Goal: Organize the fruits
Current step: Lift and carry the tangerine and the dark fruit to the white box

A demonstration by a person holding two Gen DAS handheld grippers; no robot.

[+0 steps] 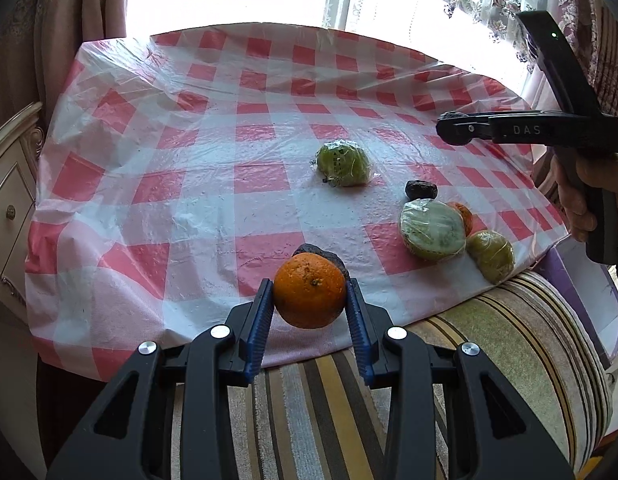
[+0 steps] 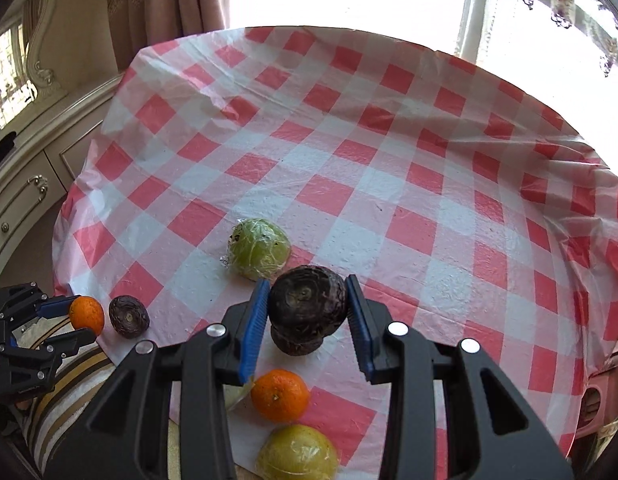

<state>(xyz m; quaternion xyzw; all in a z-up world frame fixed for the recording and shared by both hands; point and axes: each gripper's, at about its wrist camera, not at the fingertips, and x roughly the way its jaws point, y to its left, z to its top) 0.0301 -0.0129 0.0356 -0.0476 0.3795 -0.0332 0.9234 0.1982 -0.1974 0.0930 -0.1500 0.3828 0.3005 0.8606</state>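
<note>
Between the blue pads of the left tool [image 1: 309,294] an orange [image 1: 310,289] is sitting clamped, the pads pressing on both its flanks, and it is hanging over the near edge of the surface [image 1: 213,136] with its red-and-white checked plastic cloth. Just beyond that tool's tips a dark wrinkled fruit [image 1: 329,258] is lying on the cloth, mostly hidden behind the orange. The right tool [image 2: 307,302] is gripping a dark purple-brown fruit [image 2: 307,298] in the same way, pads pressing on either side, and a second dark fruit [image 2: 297,342] is showing directly beneath it (whether the two are touching cannot be told). Ahead of the right tool and slightly to its left a green fruit in clear wrap [image 2: 257,253] is resting on the cloth. Below the right tool's tips, toward the near edge, another orange [image 2: 280,395] is lying, with a yellow-green wrapped fruit [image 2: 297,454] nearer still and a pale wrapped piece [image 2: 237,394] peeking out from behind the left finger. A hand [image 1: 581,200] is holding the right tool's handle at the edge of the left wrist view.
</note>
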